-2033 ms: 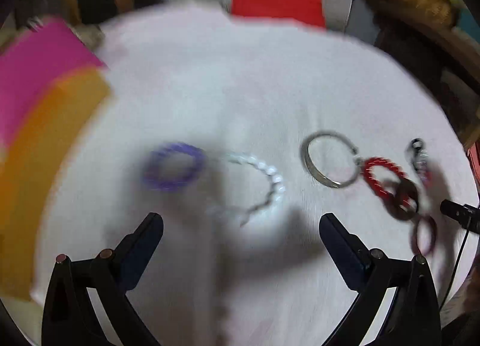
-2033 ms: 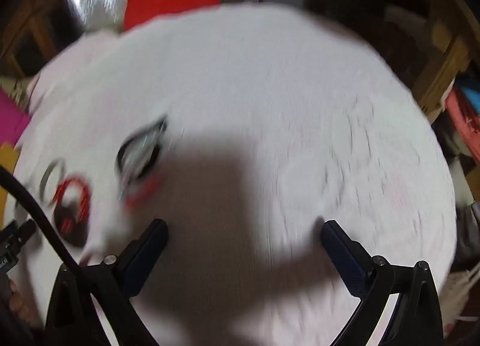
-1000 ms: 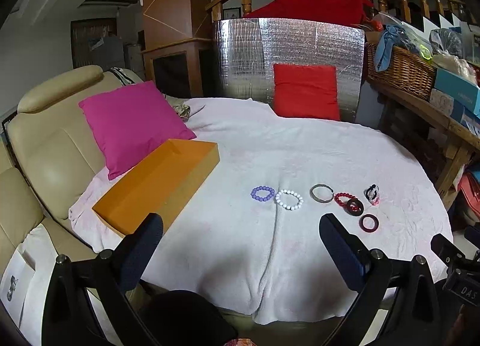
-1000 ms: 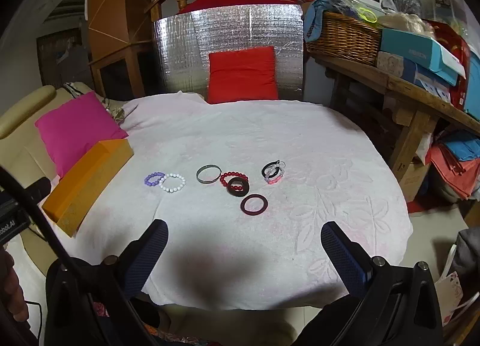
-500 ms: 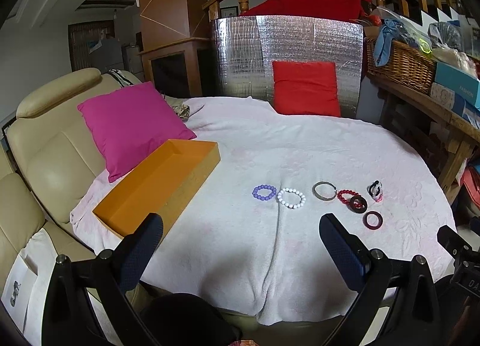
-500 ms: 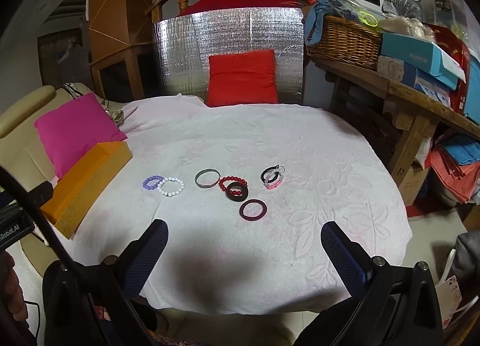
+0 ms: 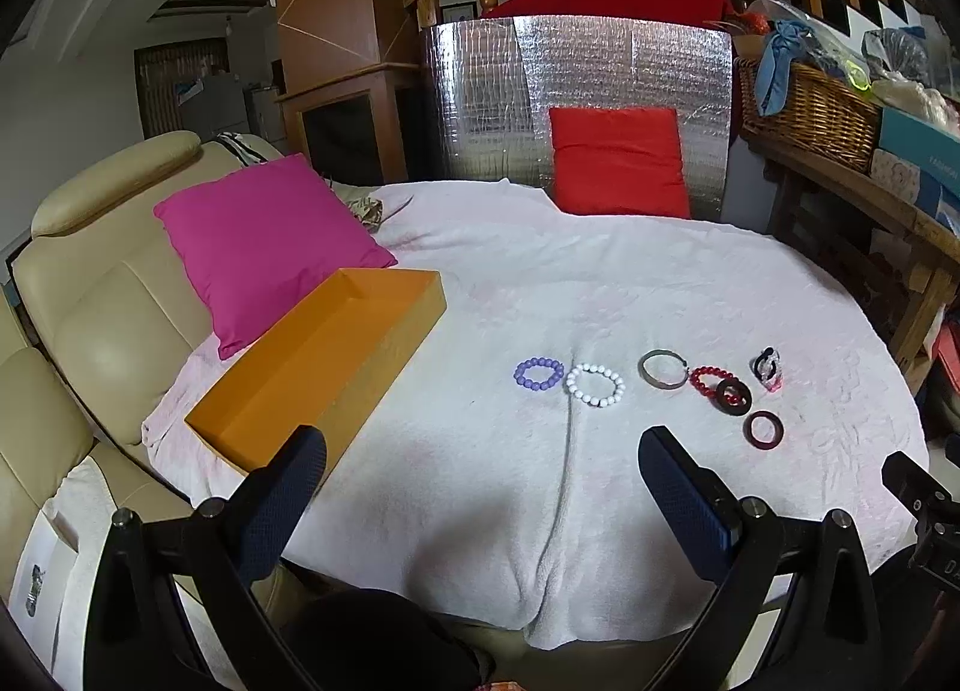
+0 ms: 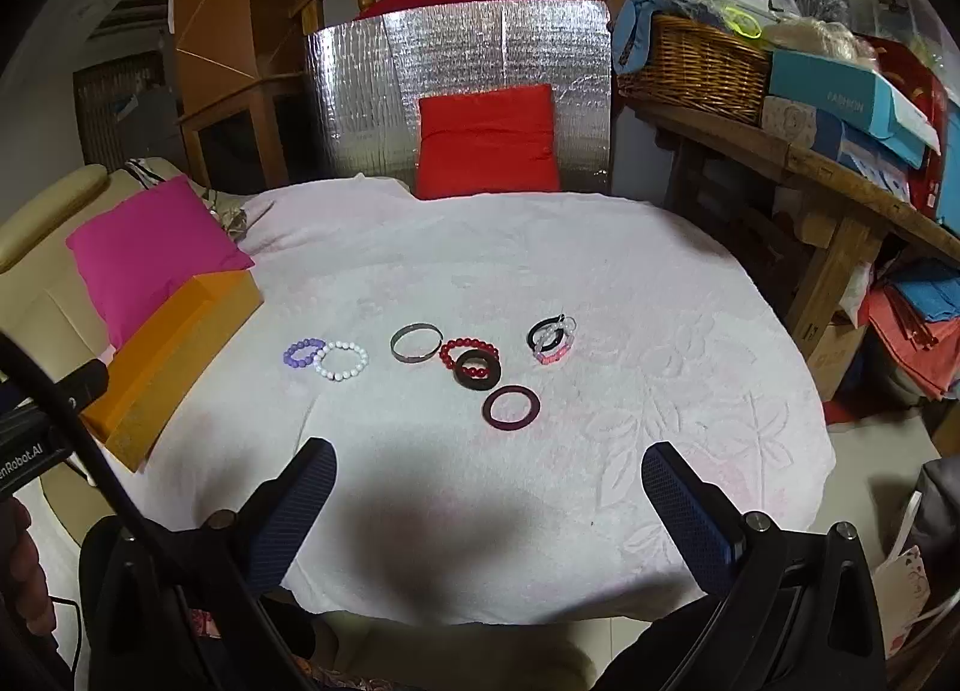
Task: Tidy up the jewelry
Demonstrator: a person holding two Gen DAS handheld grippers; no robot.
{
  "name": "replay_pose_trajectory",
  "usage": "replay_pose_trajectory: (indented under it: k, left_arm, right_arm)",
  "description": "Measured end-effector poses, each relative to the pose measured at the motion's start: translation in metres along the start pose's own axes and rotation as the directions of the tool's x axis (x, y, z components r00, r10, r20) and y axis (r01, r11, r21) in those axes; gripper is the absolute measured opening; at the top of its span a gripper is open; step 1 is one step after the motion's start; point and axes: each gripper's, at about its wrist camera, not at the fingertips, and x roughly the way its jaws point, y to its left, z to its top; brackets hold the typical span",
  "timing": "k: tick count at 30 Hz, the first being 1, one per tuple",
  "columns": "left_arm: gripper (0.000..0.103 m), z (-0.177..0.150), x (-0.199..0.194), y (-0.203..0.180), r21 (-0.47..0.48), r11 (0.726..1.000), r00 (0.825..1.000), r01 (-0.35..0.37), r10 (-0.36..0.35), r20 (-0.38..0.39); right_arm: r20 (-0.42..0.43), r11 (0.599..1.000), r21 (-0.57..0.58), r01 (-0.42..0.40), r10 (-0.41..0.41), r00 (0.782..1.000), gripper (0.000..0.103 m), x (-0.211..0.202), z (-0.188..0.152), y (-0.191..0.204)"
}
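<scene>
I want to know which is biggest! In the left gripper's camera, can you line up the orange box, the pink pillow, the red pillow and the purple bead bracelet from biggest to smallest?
1. orange box and pink pillow: too alike to rank, and the box is nearer
2. red pillow, though it is farthest
3. purple bead bracelet

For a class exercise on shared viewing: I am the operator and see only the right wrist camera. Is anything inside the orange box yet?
Observer: No. The left wrist view looks down into the orange box, and its floor is bare.
Operator: Is the left gripper ready to pick something up?
Observer: The left gripper has its jaws wide open with nothing between them.
</scene>
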Motion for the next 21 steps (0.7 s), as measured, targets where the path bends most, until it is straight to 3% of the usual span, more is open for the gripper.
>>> replay_pose_trajectory:
  k: [7, 12, 18, 21]
  left_arm:
    - [0.103, 0.000, 0.020, -0.003, 0.019, 1.000, 1.000, -0.016, 0.016, -0.015]
    - [0.103, -0.004, 0.068, -0.008, 0.042, 0.998, 0.996, 0.043, -0.040, -0.079]
    - [0.103, -0.015, 0.151, -0.018, 0.053, 0.991, 0.964, 0.125, -0.109, -0.241]
    - [0.103, -0.012, 0.177, -0.021, 0.031, 0.988, 0.950, 0.152, -0.138, -0.280]
  right_arm:
    - [-0.026, 1.000, 0.016, -0.010, 0.011, 1.000, 0.103, 0.020, -0.001, -0.006]
    - [-0.042, 0.999, 0.039, -0.024, 0.025, 0.999, 0.103, 0.047, -0.008, -0.022]
    - [-0.112, 0.993, 0.114, -0.033, 0.045, 0.993, 0.103, 0.107, -0.011, -0.057]
    - [-0.157, 0.990, 0.130, -0.055, 0.076, 0.985, 0.102, 0.141, -0.005, -0.064]
